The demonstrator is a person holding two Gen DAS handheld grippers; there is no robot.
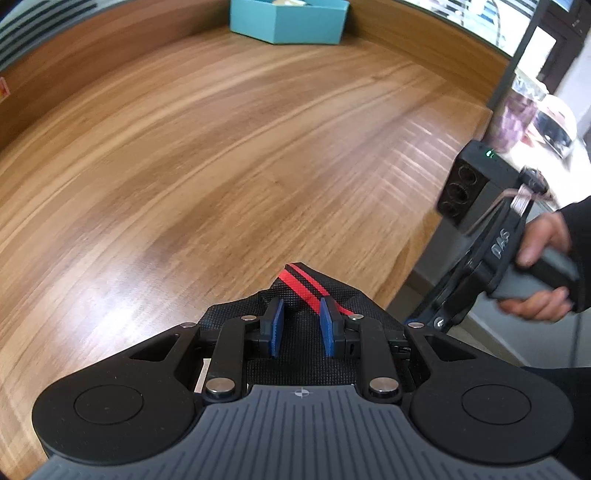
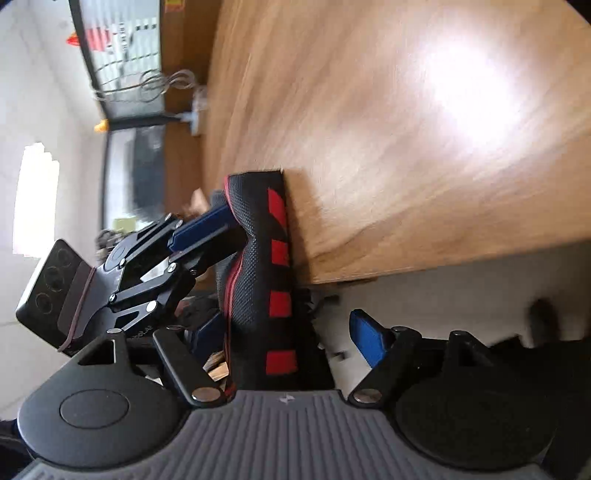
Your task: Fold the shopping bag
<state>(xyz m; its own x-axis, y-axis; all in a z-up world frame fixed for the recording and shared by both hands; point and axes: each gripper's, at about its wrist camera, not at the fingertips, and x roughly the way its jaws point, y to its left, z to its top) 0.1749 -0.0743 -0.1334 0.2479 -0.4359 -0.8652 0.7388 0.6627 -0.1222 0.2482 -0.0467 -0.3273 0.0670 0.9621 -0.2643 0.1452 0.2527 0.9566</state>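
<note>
We hold the folded black shopping bag (image 2: 258, 258) at the near edge of the bench (image 1: 221, 147), partly hanging past that edge. Our left tool (image 2: 218, 229) is clenched on the bundle, its blue pads (image 2: 203, 225) pressing the fabric so the folds cannot spring apart. The red-striped strap (image 1: 310, 284) runs out just ahead of that tool. Our right tool (image 2: 288, 339) stands released, its jaws wide with the bag between them and no pad pressing it, probably so it can take a fresh hold lower down. A teal box (image 1: 288, 18) sits well beyond the left tool.
</note>
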